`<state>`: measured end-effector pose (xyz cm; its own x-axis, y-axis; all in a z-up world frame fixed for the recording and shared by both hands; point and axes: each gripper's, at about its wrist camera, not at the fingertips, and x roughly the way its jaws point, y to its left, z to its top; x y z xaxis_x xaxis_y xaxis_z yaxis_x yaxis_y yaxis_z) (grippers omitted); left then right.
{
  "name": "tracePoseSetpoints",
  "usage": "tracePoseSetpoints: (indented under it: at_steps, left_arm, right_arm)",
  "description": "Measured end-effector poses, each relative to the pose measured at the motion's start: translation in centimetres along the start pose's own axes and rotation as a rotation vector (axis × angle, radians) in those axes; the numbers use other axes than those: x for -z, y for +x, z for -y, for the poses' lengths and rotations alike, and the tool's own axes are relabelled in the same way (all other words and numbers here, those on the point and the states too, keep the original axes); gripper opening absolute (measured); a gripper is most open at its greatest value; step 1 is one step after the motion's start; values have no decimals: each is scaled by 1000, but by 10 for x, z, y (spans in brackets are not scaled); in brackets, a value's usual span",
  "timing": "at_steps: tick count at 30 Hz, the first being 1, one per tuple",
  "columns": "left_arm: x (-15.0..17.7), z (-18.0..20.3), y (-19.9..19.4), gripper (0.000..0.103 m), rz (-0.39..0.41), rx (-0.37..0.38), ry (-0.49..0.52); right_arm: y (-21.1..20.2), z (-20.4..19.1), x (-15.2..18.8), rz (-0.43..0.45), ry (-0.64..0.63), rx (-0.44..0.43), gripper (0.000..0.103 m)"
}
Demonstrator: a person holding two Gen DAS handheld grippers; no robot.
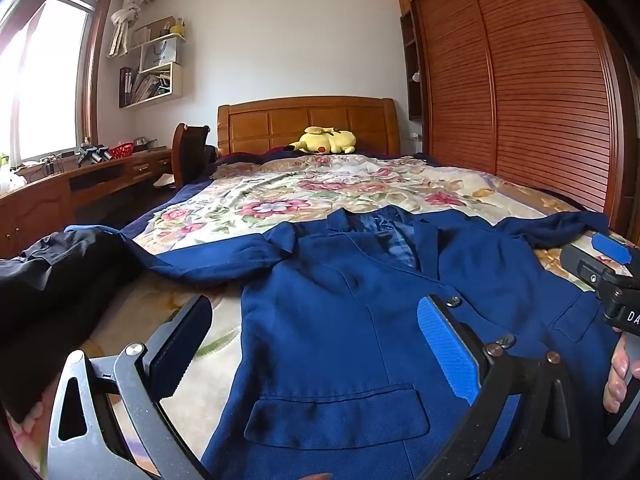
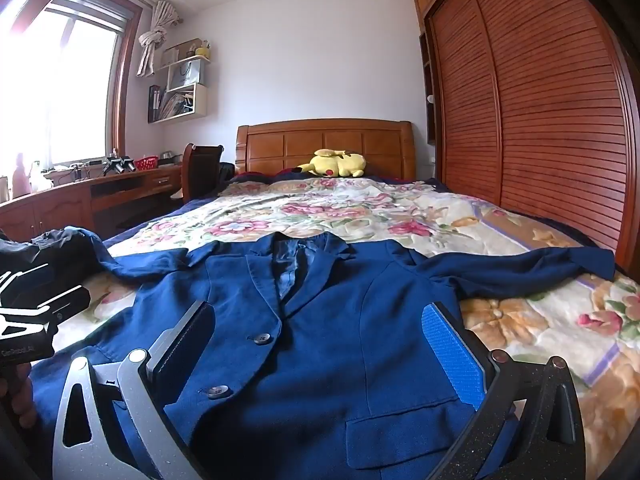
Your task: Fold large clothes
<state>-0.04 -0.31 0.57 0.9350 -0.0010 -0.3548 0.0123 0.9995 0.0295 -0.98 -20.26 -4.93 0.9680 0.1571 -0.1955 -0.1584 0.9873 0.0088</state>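
A navy blue suit jacket (image 1: 352,304) lies face up and buttoned on the floral bedspread (image 1: 320,196), sleeves spread left and right. It also shows in the right wrist view (image 2: 320,320). My left gripper (image 1: 316,344) is open and empty, hovering over the jacket's left front near a pocket flap. My right gripper (image 2: 320,348) is open and empty above the jacket's lower front by the buttons. The right gripper also shows at the right edge of the left wrist view (image 1: 612,272), and the left gripper at the left edge of the right wrist view (image 2: 36,320).
A black garment (image 1: 52,280) lies at the bed's left edge. A yellow plush toy (image 1: 324,140) sits by the wooden headboard (image 1: 308,120). A slatted wardrobe (image 1: 520,100) runs along the right. A desk (image 1: 80,184) and chair (image 1: 190,152) stand at the left under the window.
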Motion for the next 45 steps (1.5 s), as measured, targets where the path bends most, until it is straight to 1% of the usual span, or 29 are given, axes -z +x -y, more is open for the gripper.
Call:
tracePoseSetpoints:
  at_steps: [2, 20, 45]
  left_arm:
    - [1, 1, -5, 103, 10, -6, 0]
    - [-1, -2, -9, 103, 20, -13, 0]
    - [1, -3, -7, 103, 28, -16, -2]
  right_arm:
    - [0, 0, 0, -1, 1, -1, 103]
    - [1, 0, 1, 2, 1, 4, 103]
    - [2, 0, 0, 2, 5, 3, 103]
